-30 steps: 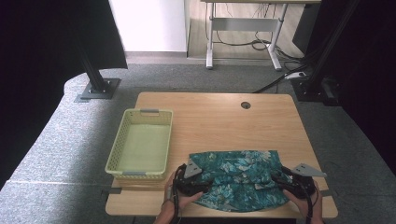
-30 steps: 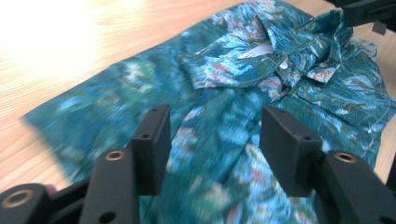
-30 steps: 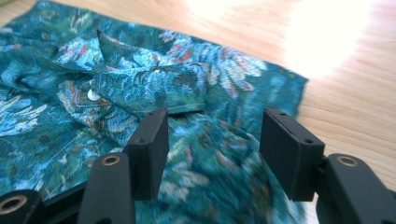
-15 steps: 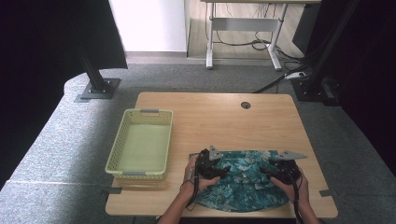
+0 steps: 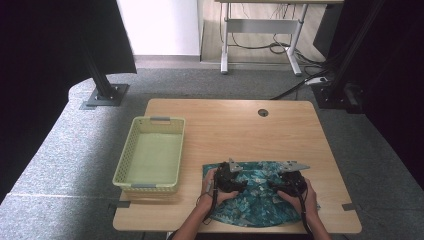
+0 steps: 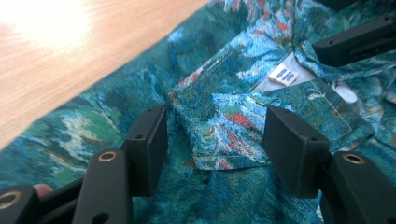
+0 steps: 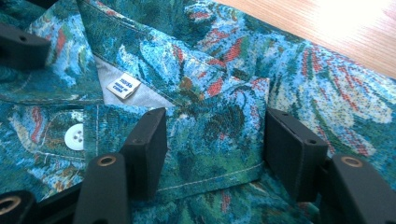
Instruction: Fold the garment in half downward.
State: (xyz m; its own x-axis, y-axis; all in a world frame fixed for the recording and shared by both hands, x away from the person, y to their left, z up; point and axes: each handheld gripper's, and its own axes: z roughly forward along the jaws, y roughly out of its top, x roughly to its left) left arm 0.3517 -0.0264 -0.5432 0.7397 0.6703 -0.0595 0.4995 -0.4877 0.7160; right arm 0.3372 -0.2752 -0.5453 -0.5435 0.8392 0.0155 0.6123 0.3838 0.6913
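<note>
Straddling the collar points of the shirt [image 5: 252,197] at the table's [image 5: 240,130] near edge, left gripper [image 6: 212,135] and right gripper [image 7: 215,144] stand open (nothing pinched); closing shallow could snag one layer and rumple the fold.

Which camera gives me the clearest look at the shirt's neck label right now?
The right gripper view: the white neck label sits sharp and unobstructed inside the collar of the shirt, its blue print visible. The left gripper view shows it farther off and softer. In the high view it is too small to make out.
</note>
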